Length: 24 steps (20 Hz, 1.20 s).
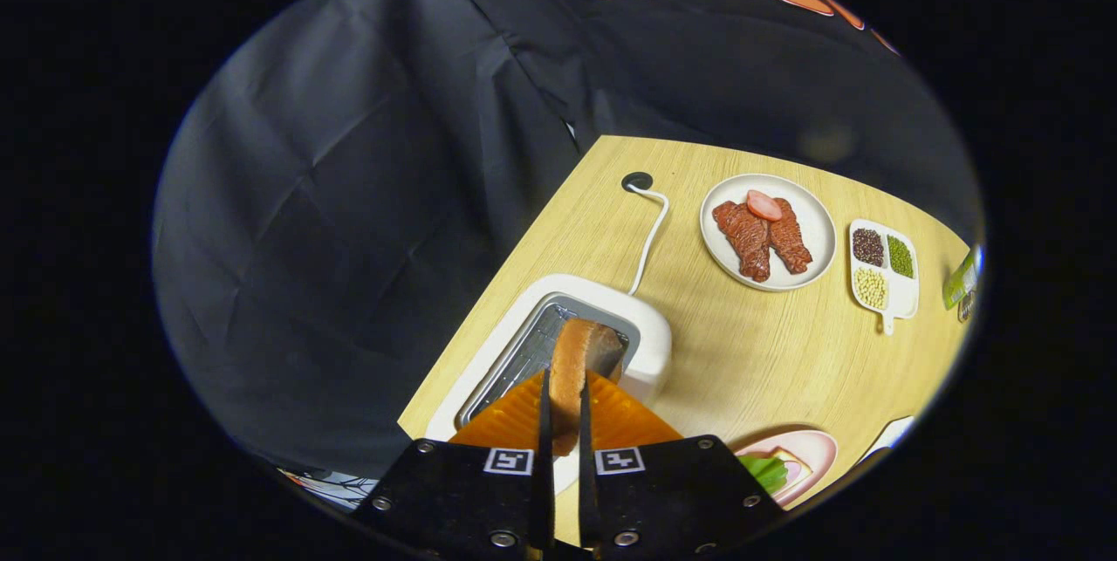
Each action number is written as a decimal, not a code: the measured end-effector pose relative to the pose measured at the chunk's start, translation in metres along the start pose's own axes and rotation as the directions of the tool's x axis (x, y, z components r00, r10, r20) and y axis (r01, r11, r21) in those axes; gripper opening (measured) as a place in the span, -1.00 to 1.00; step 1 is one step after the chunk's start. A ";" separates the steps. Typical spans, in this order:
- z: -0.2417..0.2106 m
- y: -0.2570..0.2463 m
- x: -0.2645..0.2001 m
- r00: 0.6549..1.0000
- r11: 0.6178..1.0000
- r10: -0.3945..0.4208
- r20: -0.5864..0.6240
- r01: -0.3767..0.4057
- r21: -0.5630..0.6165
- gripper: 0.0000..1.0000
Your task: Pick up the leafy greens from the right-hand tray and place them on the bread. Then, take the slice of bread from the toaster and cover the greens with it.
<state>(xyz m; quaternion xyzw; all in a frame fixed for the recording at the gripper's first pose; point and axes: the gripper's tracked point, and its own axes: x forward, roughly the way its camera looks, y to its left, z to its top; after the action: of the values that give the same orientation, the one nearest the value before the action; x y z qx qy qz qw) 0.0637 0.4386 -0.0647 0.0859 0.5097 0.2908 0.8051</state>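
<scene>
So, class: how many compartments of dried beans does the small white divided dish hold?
3 in the white divided dish, right of the round white meat plate: dark beans, green beans, pale beans. The gripper clamps the toaster's bread slice.

Pale wood-grain table (768, 369). Glossy white toaster (650, 343), silver slot liner; white cord (650, 238). Golden-brown, tan-crusted bread slice (572, 369). White round plate (807, 221) near the far edge: reddish-brown meat strips (759, 238), pink sausage round (764, 205). White divided dish (907, 295): dark purple, green, cream grains. Pink plate (816, 448), green leaves (768, 471).
</scene>
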 end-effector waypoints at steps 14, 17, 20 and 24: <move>-0.004 -0.005 -0.057 0.983 0.993 0.121 0.141 -0.120 -0.017 -0.78; -0.006 -0.005 -0.071 0.971 0.986 0.167 0.171 -0.166 -0.017 -0.78; -0.010 -0.003 -0.086 0.958 0.978 0.210 0.194 -0.210 -0.021 -0.78; -0.018 -0.014 -0.102 0.941 0.967 0.249 0.229 -0.253 -0.015 -0.77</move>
<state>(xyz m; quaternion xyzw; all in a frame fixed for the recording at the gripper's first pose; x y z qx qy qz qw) 0.0212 0.3674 -0.0006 0.1888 0.4005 0.3756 0.8142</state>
